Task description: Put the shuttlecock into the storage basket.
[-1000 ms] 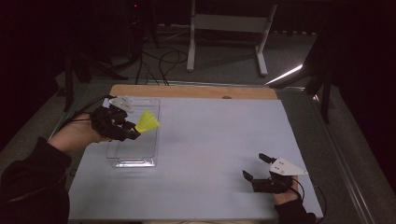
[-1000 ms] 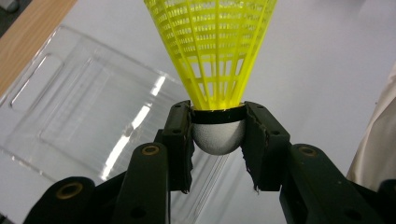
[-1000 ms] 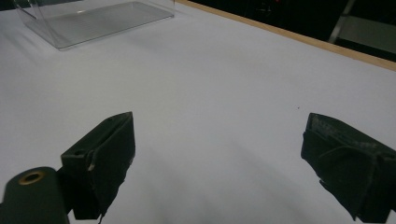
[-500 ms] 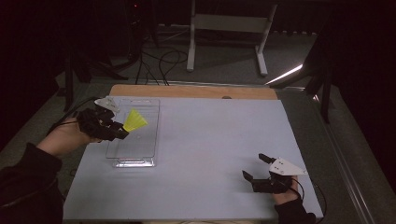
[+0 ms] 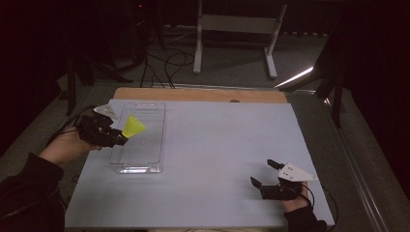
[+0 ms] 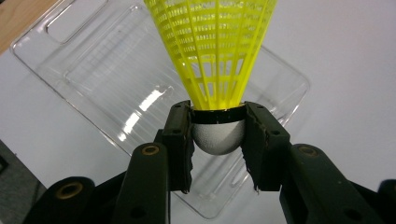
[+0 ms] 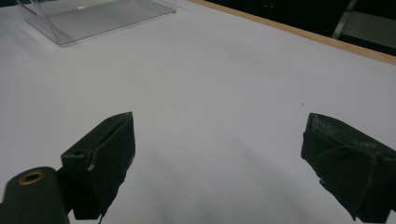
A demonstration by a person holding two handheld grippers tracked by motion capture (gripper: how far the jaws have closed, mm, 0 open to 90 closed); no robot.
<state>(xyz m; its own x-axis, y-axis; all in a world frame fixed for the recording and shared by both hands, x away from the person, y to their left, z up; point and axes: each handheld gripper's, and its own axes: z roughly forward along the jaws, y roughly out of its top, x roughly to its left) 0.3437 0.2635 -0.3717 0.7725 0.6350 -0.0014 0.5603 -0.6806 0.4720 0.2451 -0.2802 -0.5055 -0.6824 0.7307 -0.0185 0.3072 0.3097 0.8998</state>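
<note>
Yellow plastic mesh forms the skirt of the shuttlecock point(image 6: 212, 51), which is pinched at its rounded white cork by the left gripper point(image 6: 218, 135) — the two black pads are pressed against opposite sides of the cork, just below the dark band where the skirt begins. In the high view the shuttlecock point(image 5: 133, 127) is held above the near-left part of the clear plastic tray point(image 5: 145, 166), over its left rim, and is not resting in it.

The piece can be judged very light. Its cork is firm and gives the pads something solid to bite on, while the lattice skirt is thin, springy and easily crushed or bent, so the cork is the right place for a grip and the skirt is best left untouched. The rounded cork could slip or swivel if the squeeze were eased.

The long axis runs from cork to skirt rim, straight along the jaws: the cork is toward the hand and the flared open end is pointed away, toward the tray and slightly upward to the right in the high view.

The right gripper point(image 5: 270, 180) is seen at the near-right of the white table point(image 5: 222, 145), jaws spread wide with nothing between them — well apart from the tray.
</note>
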